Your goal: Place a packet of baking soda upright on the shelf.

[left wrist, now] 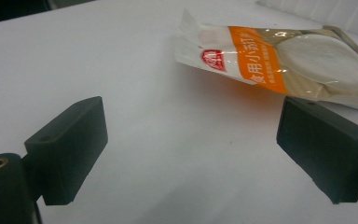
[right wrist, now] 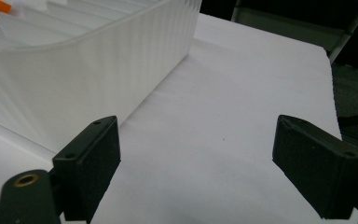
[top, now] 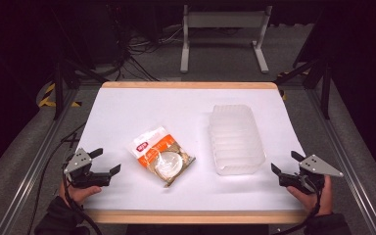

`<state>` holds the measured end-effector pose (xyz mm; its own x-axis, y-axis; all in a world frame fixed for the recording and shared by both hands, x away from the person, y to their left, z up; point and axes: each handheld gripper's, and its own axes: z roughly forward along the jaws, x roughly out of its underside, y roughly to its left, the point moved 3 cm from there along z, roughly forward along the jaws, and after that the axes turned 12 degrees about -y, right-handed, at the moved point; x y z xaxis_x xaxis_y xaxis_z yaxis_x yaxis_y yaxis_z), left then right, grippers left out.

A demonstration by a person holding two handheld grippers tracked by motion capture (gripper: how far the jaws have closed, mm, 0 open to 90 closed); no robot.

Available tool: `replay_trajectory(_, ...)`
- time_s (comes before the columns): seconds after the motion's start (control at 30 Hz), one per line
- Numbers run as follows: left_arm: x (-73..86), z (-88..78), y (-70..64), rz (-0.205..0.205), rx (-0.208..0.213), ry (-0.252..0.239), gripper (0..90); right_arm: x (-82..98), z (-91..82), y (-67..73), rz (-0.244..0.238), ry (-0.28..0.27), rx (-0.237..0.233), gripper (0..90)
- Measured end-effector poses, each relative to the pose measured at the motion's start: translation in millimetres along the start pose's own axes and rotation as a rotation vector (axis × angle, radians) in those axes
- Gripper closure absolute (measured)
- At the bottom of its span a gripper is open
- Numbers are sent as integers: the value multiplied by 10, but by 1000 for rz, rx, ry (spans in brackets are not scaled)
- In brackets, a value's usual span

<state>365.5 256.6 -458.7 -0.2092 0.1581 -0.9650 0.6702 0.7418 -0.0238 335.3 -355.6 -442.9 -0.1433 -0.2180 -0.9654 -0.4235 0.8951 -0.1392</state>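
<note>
A clear snack bag with an orange and white label (top: 160, 155) lies flat near the middle of the white table (top: 127, 112). To its right stands an empty translucent ribbed bin (top: 235, 138). My left gripper (top: 105, 160) rests open at the front left, a short way left of the bag. In the left gripper view the bag (left wrist: 279, 60) lies ahead and to the right of the spread jaws of my left gripper (left wrist: 191, 154). My right gripper (top: 284, 163) is open at the front right, just right of the bin. The bin wall (right wrist: 84, 79) fills the left of the right gripper view, beyond my right gripper (right wrist: 200, 163).
The table has wooden strips along its front edge (top: 196, 216) and back edge. A metal frame (top: 223, 34) and cables lie on the dark floor behind. Rails run along both sides of the table.
</note>
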Motion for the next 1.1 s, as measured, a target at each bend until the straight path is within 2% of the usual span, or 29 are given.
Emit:
replay_trajectory(0.07,5,20,-14,-14,11,14,95,16,10,8,-6,15,-5,158)
replay_trajectory(0.17,31,82,-50,-58,4,94,97,28,23,27,-11,32,-13,155)
replay_trajectory(0.23,34,107,-74,-101,15,101,97,26,34,39,-6,39,-17,155)
replay_trajectory(0.33,33,144,-88,-135,29,121,98,24,46,61,-19,49,-20,152)
replay_trajectory(0.4,33,187,-104,-185,55,127,99,38,51,68,-25,58,-23,151)
replay_trajectory(0.43,29,219,-120,-201,54,131,98,47,50,71,-25,65,-22,151)
replay_trajectory(0.57,20,328,-188,-198,71,160,104,47,46,82,-29,66,-25,151)
replay_trajectory(0.73,8,462,-225,-256,65,183,105,61,62,98,-35,76,-31,151)
replay_trajectory(0.8,-16,528,-215,-238,59,185,103,61,67,100,-41,76,-36,151)
replay_trajectory(0.97,-47,672,-202,-274,75,182,105,63,66,105,-43,77,-39,151)
replay_trajectory(1.1,-46,782,-198,-322,106,184,110,61,69,109,-48,80,-35,147)
